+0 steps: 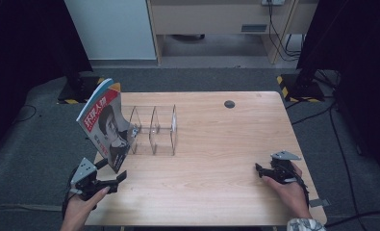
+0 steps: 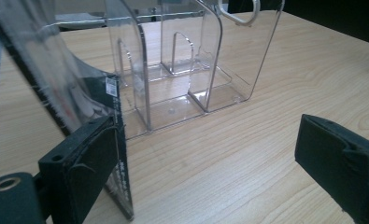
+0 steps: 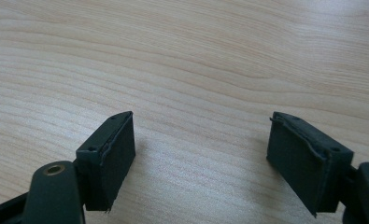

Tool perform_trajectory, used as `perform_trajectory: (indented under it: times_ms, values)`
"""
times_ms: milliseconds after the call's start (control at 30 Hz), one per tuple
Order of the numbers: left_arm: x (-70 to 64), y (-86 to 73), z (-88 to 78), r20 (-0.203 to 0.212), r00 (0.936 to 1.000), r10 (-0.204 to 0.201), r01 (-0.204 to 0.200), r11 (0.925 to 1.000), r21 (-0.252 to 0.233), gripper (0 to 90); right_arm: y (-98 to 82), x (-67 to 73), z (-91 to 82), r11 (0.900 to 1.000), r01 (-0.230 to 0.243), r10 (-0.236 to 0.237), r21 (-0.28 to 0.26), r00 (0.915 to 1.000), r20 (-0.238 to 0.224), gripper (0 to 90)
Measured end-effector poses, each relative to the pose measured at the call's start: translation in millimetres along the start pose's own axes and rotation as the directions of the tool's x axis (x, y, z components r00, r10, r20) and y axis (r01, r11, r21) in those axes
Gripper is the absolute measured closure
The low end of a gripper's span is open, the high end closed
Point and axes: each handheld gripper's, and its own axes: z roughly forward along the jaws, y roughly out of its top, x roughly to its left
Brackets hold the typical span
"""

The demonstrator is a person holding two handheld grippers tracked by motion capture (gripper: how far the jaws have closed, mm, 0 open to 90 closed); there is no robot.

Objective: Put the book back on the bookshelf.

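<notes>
A magazine (image 1: 103,122) with a red title band and a portrait on its cover stands tilted at the left end of a clear acrylic file rack (image 1: 154,130) on the wooden table (image 1: 216,144). My left gripper (image 1: 114,169) is open at the magazine's lower near corner. In the left gripper view the magazine (image 2: 70,84) has its bottom edge just inside the left pad of the left gripper (image 2: 208,140), and the other pad stands far off; the rack (image 2: 191,60) lies beyond. My right gripper (image 1: 258,172) rests open near the table's right front, and the right gripper (image 3: 201,135) has bare wood between its jaws.
A round cable hole (image 1: 229,104) sits at the table's back right. Two dark stands with yellow-black striped bases (image 1: 293,89) flank the table on grey carpet. A pale cabinet (image 1: 216,19) stands behind.
</notes>
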Motion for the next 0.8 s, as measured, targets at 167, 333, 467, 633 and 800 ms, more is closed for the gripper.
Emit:
perform_trajectory:
  times_ms: [167, 333, 467, 633, 800]
  values:
    - [-3.8, 7.5, 8.8, 0.013, 0.9997, 0.019, -0.019, 0.9997, 0.014, 5.5, 0.0, 0.1, 0.0, 1.0, 0.0, 0.0, 0.0, 1.0, 0.0, 23.6]
    - [-7.6, 13.3, 18.2, 0.027, 0.999, 0.036, -0.037, 0.999, 0.026, 5.5, 0.0, 0.0, 0.0, 1.0, 0.0, 0.0, 0.0, 1.0, 0.0, 23.5]
    - [-10.2, 17.2, 28.2, 0.041, 0.9979, 0.05, -0.052, 0.9978, 0.041, 5.5, 0.0, 0.0, 0.0, 1.0, 0.001, -0.001, 0.0, 1.0, 0.0, 23.6]
    - [-15.4, 20.8, 40.5, 0.056, 0.9964, 0.063, -0.067, 0.996, 0.06, 5.3, 0.0, 0.0, 0.0, 1.0, 0.0, 0.0, 0.0, 1.0, 0.0, 23.5]
    - [-20.3, 23.6, 51.2, 0.07, 0.9946, 0.078, -0.083, 0.9936, 0.076, 5.1, 0.0, 0.0, -0.1, 1.0, 0.0, 0.0, 0.002, 1.0, -0.001, 23.4]
